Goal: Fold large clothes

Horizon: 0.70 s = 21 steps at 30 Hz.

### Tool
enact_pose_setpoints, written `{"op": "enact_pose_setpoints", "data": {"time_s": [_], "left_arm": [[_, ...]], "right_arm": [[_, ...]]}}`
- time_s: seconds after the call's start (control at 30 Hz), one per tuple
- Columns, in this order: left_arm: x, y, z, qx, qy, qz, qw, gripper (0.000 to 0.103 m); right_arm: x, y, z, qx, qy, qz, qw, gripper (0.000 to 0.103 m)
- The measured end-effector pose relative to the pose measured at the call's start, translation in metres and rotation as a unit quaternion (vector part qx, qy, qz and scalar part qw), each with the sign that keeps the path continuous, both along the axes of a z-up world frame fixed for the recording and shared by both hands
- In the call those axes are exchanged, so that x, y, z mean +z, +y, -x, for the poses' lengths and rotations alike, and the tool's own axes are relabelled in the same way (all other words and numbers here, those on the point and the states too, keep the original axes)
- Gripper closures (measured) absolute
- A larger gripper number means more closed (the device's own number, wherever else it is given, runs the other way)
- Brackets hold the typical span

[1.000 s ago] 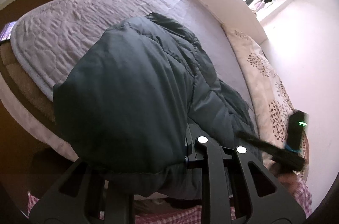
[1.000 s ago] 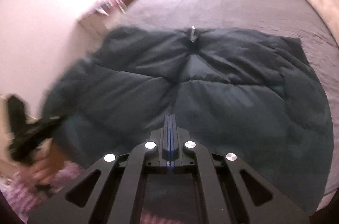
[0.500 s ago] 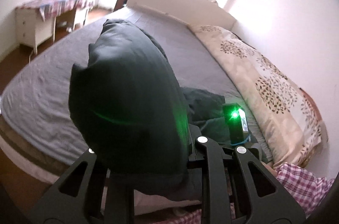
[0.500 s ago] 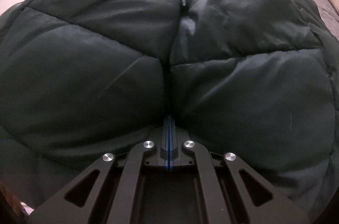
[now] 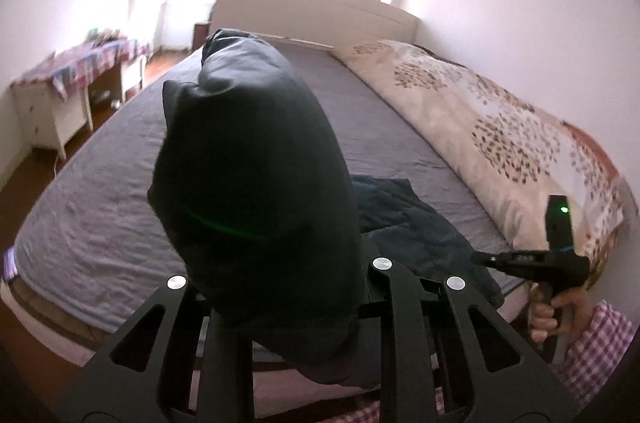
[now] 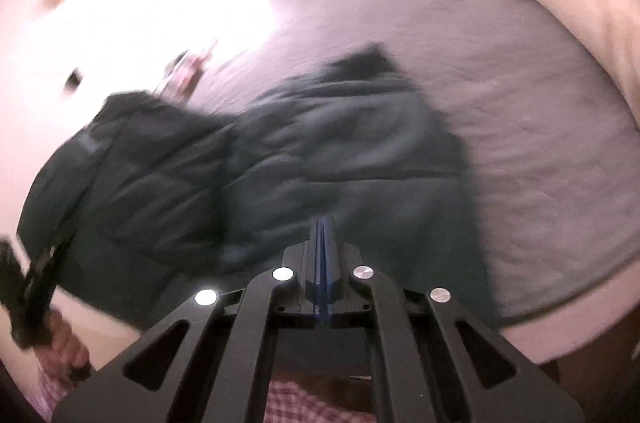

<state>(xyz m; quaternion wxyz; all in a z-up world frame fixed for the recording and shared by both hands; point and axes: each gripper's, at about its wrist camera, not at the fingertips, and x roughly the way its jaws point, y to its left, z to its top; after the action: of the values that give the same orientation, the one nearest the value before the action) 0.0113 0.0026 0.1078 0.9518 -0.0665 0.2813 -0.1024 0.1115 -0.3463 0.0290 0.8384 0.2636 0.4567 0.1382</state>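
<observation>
A dark puffer jacket (image 5: 256, 175) billows up right in front of the left wrist camera. My left gripper (image 5: 316, 263) is shut on its fabric, which hides the fingertips. The remainder of the jacket (image 5: 404, 219) lies on the grey bed sheet (image 5: 120, 207). At the right, a hand holds my right gripper (image 5: 478, 257) just off the jacket's edge. The right wrist view is blurred: the right gripper (image 6: 320, 223) has its jaws almost together and starting to open, with nothing between them. The jacket (image 6: 304, 159) spreads beyond it, and its left end rises to the left gripper (image 6: 36, 275).
A floral duvet (image 5: 492, 131) runs along the bed's right side, below a white headboard (image 5: 312, 11). At the left stands a white desk with a checked cloth (image 5: 76, 71). Brown floor (image 5: 24, 179) borders the bed. A checked sleeve (image 5: 600, 339) shows at the lower right.
The left gripper has risen with the jacket and rolled. The right gripper has let the jacket go and swung off to the right; the jacket that filled its view now lies farther off.
</observation>
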Motion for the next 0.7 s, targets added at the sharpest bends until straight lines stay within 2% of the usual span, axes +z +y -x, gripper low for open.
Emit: {"op": "enact_pose_setpoints", "data": {"time_s": [0.07,0.2,0.3,0.5,0.7], "left_arm": [[0.007,-0.022,0.001,-0.017,-0.008,-0.022,0.9996,0.083],[0.013,-0.061,0.001,-0.058,-0.016,-0.055,0.9966,0.083],[0.008,-0.092,-0.004,-0.094,-0.018,-0.073,0.9928,0.082],[-0.029,-0.171,-0.007,-0.179,-0.019,-0.137,0.9740,0.079],[-0.069,-0.211,-0.001,-0.217,-0.004,-0.187,0.9581,0.075]], "right_arm": [[-0.022,-0.016,-0.005,-0.012,0.022,-0.030,0.999,0.098],[-0.062,-0.005,-0.020,0.007,0.062,-0.059,0.996,0.098],[-0.071,0.004,-0.033,0.016,0.065,-0.088,0.994,0.098],[-0.083,-0.010,-0.042,0.034,0.077,-0.128,0.988,0.102],[-0.108,-0.031,-0.036,0.023,0.089,-0.193,0.977,0.103]]}}
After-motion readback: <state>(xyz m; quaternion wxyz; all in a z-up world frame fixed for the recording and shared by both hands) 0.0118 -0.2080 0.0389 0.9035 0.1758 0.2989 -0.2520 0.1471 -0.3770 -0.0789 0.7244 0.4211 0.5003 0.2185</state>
